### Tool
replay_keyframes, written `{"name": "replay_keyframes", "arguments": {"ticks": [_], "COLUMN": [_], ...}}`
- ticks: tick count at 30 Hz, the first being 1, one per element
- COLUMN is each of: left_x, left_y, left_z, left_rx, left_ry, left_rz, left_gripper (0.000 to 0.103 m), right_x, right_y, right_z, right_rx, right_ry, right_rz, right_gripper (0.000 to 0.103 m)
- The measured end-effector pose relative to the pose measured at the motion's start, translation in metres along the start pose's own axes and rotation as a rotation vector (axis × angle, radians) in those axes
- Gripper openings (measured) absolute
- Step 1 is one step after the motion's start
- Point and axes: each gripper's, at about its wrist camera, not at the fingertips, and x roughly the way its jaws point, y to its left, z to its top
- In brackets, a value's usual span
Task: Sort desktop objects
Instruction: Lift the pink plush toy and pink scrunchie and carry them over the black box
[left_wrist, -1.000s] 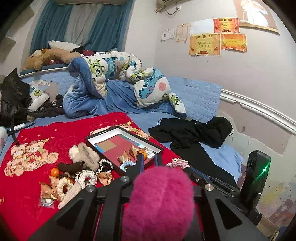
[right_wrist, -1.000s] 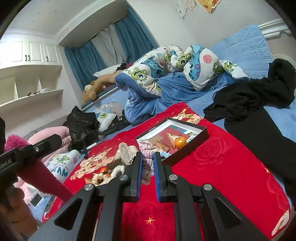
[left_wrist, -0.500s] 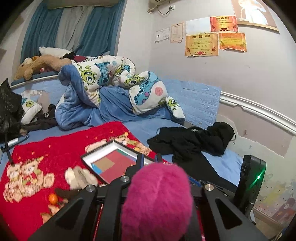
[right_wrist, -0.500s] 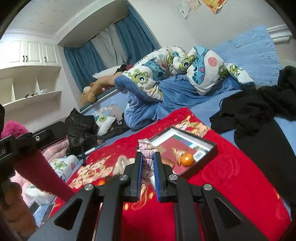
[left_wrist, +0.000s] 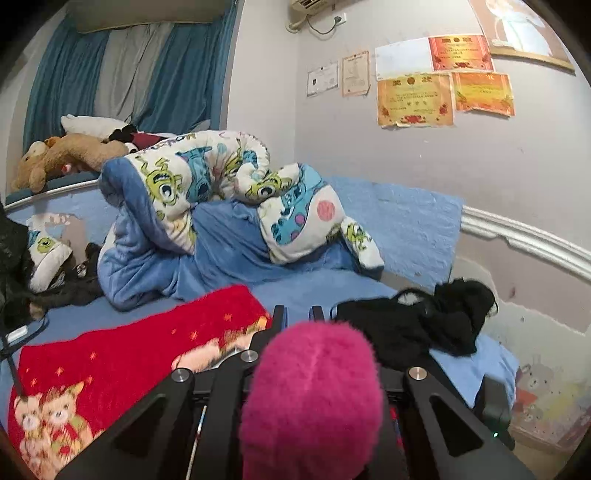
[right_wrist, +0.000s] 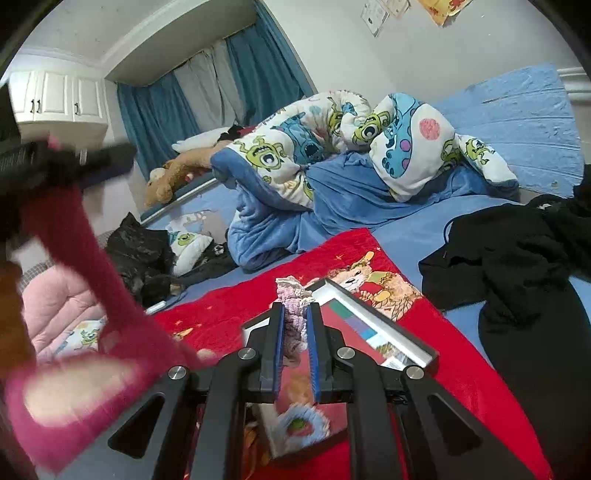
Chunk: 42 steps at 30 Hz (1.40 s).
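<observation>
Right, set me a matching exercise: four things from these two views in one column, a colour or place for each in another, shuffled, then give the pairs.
Things:
1. crocheted scrunchie
2. blanket with bear print
3. heap of clothing
4. plush dog

Colour or place:
A. black, lying on the blue sheet
B. red, spread under the framed box
C. brown, on the ledge below the curtains
D. pale lilac, clamped in the right gripper

Pairs: 1-D, 2-B, 3-A, 4-C
</observation>
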Motion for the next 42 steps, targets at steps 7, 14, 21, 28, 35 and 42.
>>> {"name": "replay_keyframes", "arguments": {"ticks": [7,14,21,28,35,42], "left_x": [0.080,0.154,0.200,0.196,0.202,0.212], "left_y": [0.017,0.040,0.061,0.085,0.089,0.074], "left_z": [0.031,0.001,-0.102,-0.170,-0.214,-0.224], "left_rx": [-0.023,-0.058,-0.079,-0.141,-0.100,-0.052], "left_ry": [-0.005,0.073,0.212,0.295,0.337,0.335], "left_rz": [-0.016,0.010,0.080,0.197,0.282,0.258], "left_gripper": [0.013,0.013,0.013,0.013,0.009,0.006], "right_x": [0.044,0.085,0.114,0.125,0.143,0.141], "right_y": [-0.020,-0.048,-0.074,-0.078,-0.070,-0.065], "right_z": [0.001,-0.012,-0.036,-0.042,-0.052,-0.055], "right_rx": [-0.001,0.003,0.012,0.009,-0.057,-0.087], "right_ry": [0.030,0.068,0.132,0.177,0.251,0.242], "right_rz": [-0.021,-0.048,-0.083,-0.053,-0.073,-0.105], "right_gripper": [0.012,0.012,0.012,0.012,0.013,0.013]}}
